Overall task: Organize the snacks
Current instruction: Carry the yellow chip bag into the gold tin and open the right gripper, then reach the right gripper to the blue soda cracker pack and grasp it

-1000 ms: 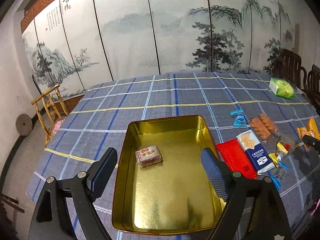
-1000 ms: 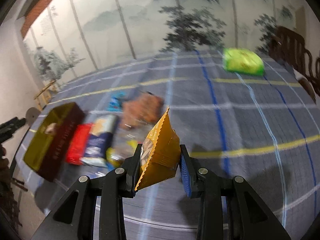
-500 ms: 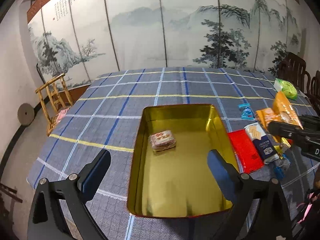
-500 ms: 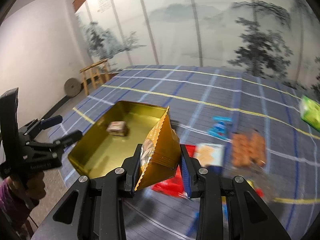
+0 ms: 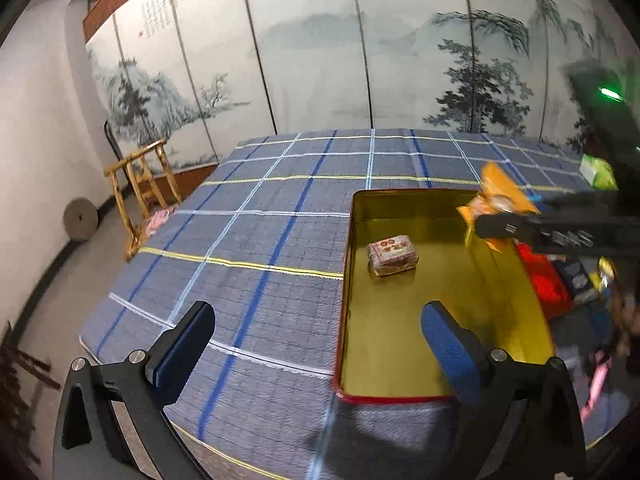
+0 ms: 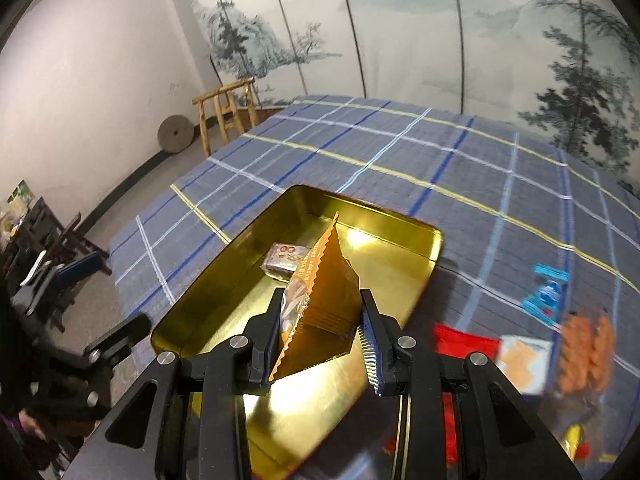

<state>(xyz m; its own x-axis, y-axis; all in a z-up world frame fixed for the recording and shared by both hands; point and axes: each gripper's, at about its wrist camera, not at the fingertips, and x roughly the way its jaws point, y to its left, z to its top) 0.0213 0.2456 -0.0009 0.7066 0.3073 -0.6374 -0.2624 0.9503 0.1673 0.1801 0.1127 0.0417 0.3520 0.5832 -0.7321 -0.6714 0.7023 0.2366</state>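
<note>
The right gripper (image 6: 320, 320) pinches an orange snack packet (image 6: 324, 300) between its pads, holding it over the open gold tin (image 6: 400, 236) that sits on the blue plaid tablecloth (image 6: 400, 152). 1 small wrapped pastry (image 6: 285, 260) lies on the tin's floor. The left gripper (image 5: 316, 348) hangs near the tin's front edge, its jaws just opened wide with nothing between them. A red packet (image 6: 464, 344), a cracker box (image 6: 524, 360) and a blue sachet (image 6: 546, 292) lie on the cloth beside the tin
</note>
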